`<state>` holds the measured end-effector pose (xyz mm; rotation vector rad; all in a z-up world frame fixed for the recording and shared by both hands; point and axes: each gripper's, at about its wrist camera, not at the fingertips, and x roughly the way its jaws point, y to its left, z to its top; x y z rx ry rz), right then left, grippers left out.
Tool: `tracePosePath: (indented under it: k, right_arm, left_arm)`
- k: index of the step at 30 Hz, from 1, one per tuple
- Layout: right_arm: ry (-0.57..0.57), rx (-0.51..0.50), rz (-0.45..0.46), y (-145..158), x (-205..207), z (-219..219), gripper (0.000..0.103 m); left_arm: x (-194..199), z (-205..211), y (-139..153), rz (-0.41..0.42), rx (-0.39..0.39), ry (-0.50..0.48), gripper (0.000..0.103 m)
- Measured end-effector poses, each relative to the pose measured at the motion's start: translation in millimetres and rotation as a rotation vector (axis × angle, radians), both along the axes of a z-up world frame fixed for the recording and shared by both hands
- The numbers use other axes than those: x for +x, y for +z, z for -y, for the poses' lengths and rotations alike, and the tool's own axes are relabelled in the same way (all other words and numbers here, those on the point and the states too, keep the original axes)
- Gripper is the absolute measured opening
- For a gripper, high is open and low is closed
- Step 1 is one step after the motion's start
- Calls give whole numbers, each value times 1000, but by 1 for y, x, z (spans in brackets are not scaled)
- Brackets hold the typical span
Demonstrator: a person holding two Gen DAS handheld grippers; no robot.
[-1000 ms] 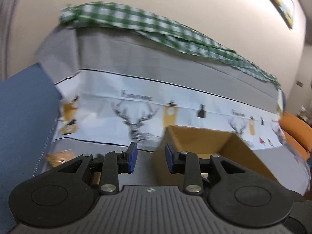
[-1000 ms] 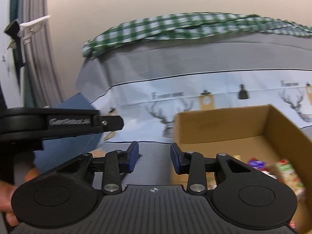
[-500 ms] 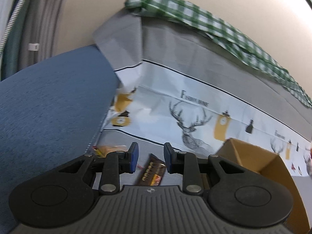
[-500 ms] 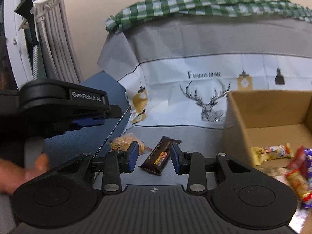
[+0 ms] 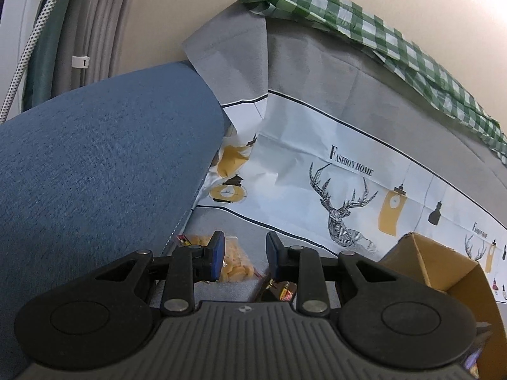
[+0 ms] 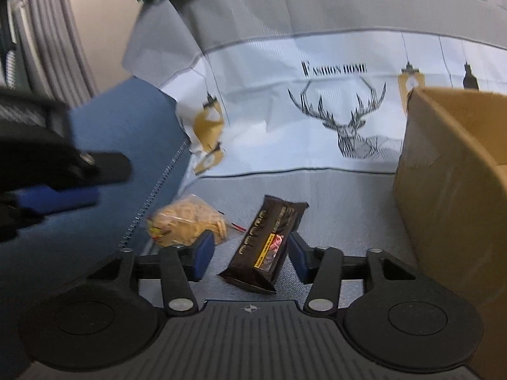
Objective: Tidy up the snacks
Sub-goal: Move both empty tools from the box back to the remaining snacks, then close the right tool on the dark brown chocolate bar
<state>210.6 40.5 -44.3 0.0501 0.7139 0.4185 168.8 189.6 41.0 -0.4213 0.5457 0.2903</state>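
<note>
Chocolate bar [image 6: 265,244] whole from right wrist, half-hidden [image 5: 279,288] from left

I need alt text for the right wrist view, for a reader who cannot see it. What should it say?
The right gripper, its jaws opening, hovers over a dark snack bar lying between its blue pads on a grey cloth. A clear bag of yellow snacks lies to the bar's left, a cardboard box stands at right, and the blurred left gripper enters from the left.

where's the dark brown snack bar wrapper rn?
Right wrist view: dark brown snack bar wrapper lies on the grey cloth, between the clear bag of yellow snacks and the cardboard box.
</note>
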Motion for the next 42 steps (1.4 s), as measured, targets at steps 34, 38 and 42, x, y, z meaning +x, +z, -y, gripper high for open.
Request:
tracePosePath:
  k: [34,38,42]
  right_arm:
    - [-59,-138,-67,-28,10,18,41]
    - [-24,-143,-86,-21,-5,23,41]
    - [16,-126,-133,-12,-22,29,41]
  left_arm:
    - [88,34,-55,-270,480,-250,85]
    - [97,41,-74,-325,553,-277,82]
    - [99,35,-79,-337,515,-262,64]
